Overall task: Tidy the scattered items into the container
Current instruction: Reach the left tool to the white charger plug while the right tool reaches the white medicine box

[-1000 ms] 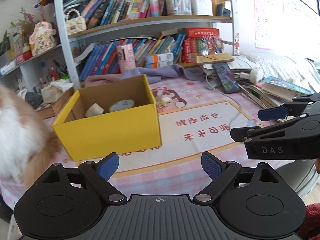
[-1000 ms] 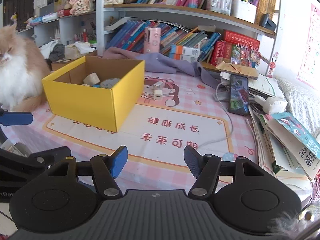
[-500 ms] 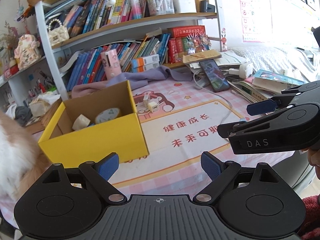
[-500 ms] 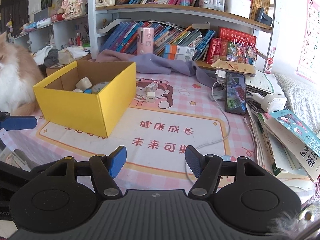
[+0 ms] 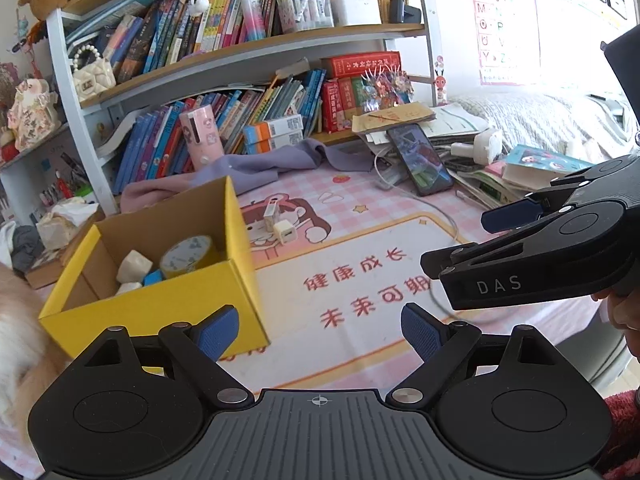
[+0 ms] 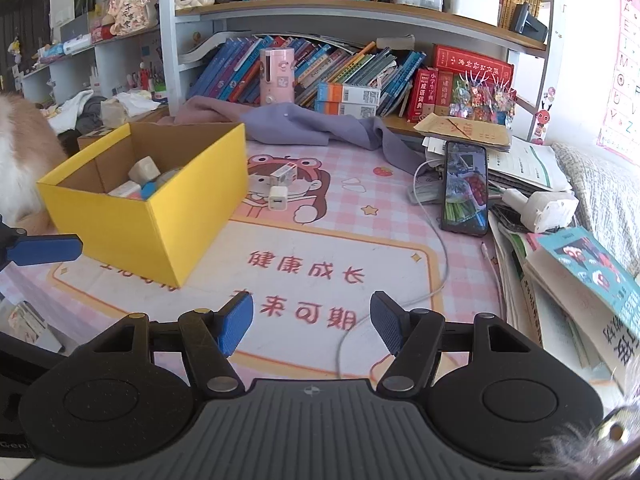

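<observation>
A yellow cardboard box (image 5: 160, 312) (image 6: 160, 232) stands on the pink mat, holding a tape roll (image 5: 188, 254) and small white pieces. Just right of it lie two white charger plugs (image 5: 285, 233) (image 6: 277, 200), one beside the other (image 5: 271, 213) (image 6: 285, 174). My left gripper (image 5: 320, 330) hovers near the mat's front edge, open, nothing between its blue pads. My right gripper (image 6: 312, 324) is open too and empty, to the right of the left one; its black body (image 5: 532, 256) shows in the left wrist view.
A phone (image 6: 466, 188) with a white cable (image 6: 438, 240) lies at the right, beside a stack of books (image 6: 580, 280) and a white adapter (image 6: 540, 206). A purple cloth (image 6: 312, 124) and a bookshelf (image 6: 320, 12) sit behind. An orange-white cat (image 6: 20, 160) sits left of the box.
Both grippers have drawn back from the box and plugs, which now look smaller and farther. The left view has swung so the box sits lower left. Jaw openings look unchanged.
</observation>
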Action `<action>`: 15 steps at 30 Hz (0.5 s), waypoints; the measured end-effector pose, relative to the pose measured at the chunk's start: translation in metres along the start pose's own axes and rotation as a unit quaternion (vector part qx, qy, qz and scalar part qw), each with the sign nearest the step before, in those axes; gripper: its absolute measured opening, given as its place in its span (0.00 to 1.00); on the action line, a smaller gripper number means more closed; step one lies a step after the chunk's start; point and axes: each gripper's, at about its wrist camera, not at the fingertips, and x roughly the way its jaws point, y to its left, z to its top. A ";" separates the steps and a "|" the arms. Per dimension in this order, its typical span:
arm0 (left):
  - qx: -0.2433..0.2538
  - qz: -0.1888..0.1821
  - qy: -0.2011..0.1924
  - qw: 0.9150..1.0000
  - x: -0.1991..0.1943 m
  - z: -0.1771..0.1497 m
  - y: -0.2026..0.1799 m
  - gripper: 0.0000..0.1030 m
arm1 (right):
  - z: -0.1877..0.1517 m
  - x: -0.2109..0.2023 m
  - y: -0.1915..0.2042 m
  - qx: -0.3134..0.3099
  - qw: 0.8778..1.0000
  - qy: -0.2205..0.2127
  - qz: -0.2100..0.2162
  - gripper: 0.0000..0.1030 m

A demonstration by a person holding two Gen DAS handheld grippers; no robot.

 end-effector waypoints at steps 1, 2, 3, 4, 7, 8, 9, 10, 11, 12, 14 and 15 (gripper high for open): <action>0.000 0.000 0.001 1.000 0.005 0.003 -0.002 0.88 | 0.003 0.004 -0.004 -0.001 1.000 0.001 0.001 0.61; 0.001 0.001 0.002 1.000 0.009 0.006 -0.004 0.88 | 0.007 0.008 -0.008 -0.002 1.000 0.001 0.003 0.61; 0.000 0.003 0.003 1.000 0.014 0.009 -0.006 0.88 | 0.010 0.012 -0.013 -0.003 1.000 0.000 0.005 0.61; -0.001 0.004 0.003 1.000 0.019 0.013 -0.007 0.87 | 0.014 0.016 -0.017 -0.003 1.000 0.000 0.008 0.61; -0.003 0.011 0.005 1.000 0.035 0.025 -0.011 0.87 | 0.025 0.029 -0.030 -0.006 1.000 -0.004 0.018 0.61; -0.003 0.013 0.006 1.000 0.040 0.030 -0.013 0.86 | 0.029 0.033 -0.035 -0.007 1.000 -0.005 0.022 0.61; -0.003 0.016 0.007 1.000 0.045 0.034 -0.014 0.85 | 0.034 0.037 -0.039 -0.008 1.000 -0.005 0.027 0.61; -0.004 0.019 0.008 1.000 0.050 0.038 -0.016 0.85 | 0.038 0.041 -0.044 -0.009 0.999 -0.006 0.031 0.62; -0.005 0.022 0.008 1.000 0.055 0.042 -0.018 0.84 | 0.042 0.046 -0.048 -0.011 0.999 -0.006 0.036 0.62; -0.007 0.025 0.010 1.000 0.060 0.046 -0.020 0.84 | 0.046 0.050 -0.053 -0.013 0.999 -0.006 0.041 0.62; -0.010 0.033 0.013 0.999 0.070 0.053 -0.023 0.84 | 0.054 0.060 -0.062 -0.016 0.998 -0.005 0.053 0.62; -0.013 0.036 0.015 0.999 0.076 0.057 -0.024 0.84 | 0.058 0.066 -0.066 -0.018 0.998 -0.003 0.060 0.62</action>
